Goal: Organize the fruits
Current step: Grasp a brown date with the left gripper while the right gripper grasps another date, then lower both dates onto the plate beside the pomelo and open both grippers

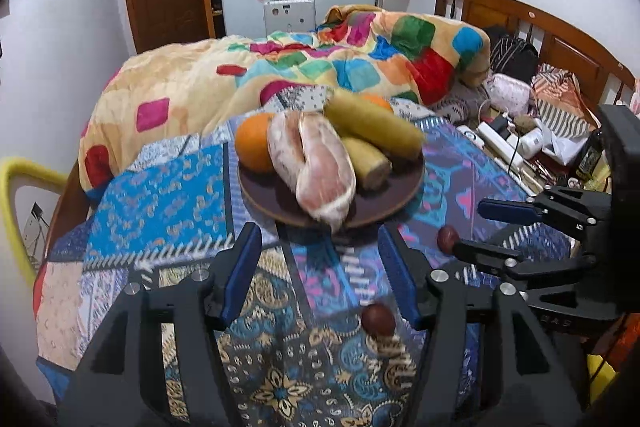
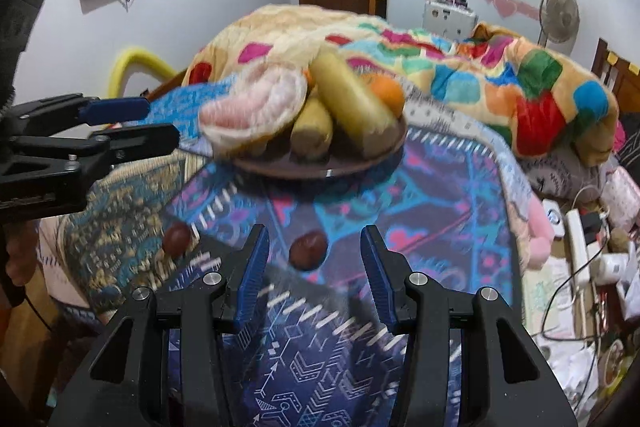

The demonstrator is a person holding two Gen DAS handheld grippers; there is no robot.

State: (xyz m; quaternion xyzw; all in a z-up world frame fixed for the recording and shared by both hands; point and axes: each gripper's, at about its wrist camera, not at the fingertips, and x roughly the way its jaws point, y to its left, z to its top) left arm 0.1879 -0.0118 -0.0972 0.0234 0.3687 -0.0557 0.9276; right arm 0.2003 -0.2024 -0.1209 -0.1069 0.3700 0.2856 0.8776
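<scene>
A brown plate (image 1: 400, 199) on the patterned bedspread holds an orange (image 1: 252, 143), peeled pomelo pieces (image 1: 320, 167), two yellow-green fruits (image 1: 372, 125) and a second orange (image 1: 378, 102). Two small dark red fruits lie on the bedspread: one (image 1: 378, 319) just inside my left gripper's right finger, one (image 1: 447, 238) by my right gripper. My left gripper (image 1: 320, 267) is open and empty. My right gripper (image 2: 314, 267) is open, with a red fruit (image 2: 308, 250) between its fingers and the other (image 2: 176, 239) to the left. The plate (image 2: 372, 157) lies beyond.
A crumpled colourful quilt (image 1: 280, 67) lies behind the plate. Clutter with a power strip (image 1: 500, 143) and cables lies at the right by the wooden headboard (image 1: 560, 35). A yellow chair frame (image 1: 24, 167) stands at the left.
</scene>
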